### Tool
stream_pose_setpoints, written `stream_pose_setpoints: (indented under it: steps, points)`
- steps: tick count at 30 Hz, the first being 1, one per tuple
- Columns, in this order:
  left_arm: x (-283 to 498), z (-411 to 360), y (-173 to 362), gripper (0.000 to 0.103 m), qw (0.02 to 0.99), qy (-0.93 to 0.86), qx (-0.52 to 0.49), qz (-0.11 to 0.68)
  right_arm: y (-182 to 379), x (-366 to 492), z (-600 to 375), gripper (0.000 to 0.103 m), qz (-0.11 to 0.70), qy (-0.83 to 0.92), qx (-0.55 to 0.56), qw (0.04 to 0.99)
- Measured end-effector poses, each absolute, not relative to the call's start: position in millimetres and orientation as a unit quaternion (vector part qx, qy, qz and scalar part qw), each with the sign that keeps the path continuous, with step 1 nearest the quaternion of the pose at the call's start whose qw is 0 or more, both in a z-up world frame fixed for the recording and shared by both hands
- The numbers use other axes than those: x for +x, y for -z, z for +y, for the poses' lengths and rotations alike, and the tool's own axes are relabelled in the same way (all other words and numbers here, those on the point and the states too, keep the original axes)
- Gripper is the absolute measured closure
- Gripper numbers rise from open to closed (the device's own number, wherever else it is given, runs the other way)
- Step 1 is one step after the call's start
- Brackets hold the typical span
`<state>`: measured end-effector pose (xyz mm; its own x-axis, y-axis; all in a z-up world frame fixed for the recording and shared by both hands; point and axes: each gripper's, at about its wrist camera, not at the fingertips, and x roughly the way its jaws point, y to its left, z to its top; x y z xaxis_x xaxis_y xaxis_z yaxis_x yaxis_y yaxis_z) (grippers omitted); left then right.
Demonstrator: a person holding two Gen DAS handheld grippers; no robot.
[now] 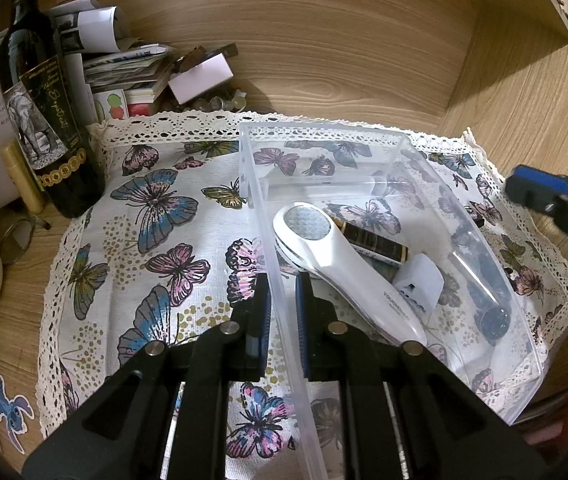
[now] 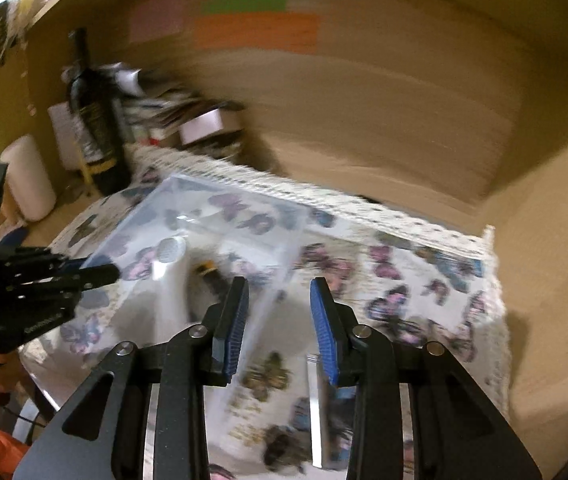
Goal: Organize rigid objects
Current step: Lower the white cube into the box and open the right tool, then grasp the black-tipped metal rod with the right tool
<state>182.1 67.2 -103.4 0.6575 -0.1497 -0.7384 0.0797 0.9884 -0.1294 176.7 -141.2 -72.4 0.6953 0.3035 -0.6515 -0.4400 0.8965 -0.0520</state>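
Clear plastic bin (image 1: 368, 152) sits on butterfly-print cloth (image 1: 156, 216), toward the cloth's right edge. Left gripper (image 1: 283, 308) clamped on the bin's left wall, one finger inside, one outside. In the bin: white handheld device (image 1: 348, 276) lying diagonally, dark brown tube (image 1: 376, 242) behind it, small white box (image 1: 420, 282) touching it, dark glittery cylinder (image 1: 484, 284) along the right wall. Right gripper (image 2: 280, 320) blurred, fingers apart, empty, near the bin's right wall. Wine bottle (image 1: 44, 120) upright off the cloth's far-left corner.

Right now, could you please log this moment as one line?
left gripper: astride bin wall | right gripper: open, empty | bin: massager inside
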Motion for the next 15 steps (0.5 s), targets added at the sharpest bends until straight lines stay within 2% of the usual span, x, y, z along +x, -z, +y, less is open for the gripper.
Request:
stream_pose_setpoints:
  steps: [7, 15]
  points:
    - [182, 67, 103, 0.091, 0.909, 0.063, -0.043, 0.409, 72, 176, -190, 0.069, 0.340, -0.138, -0.073, 0.927]
    - [181, 68, 104, 0.091, 0.909, 0.063, -0.043, 0.410, 110, 177, -212, 0.069, 0.394, -0.122, -0.044, 0.910]
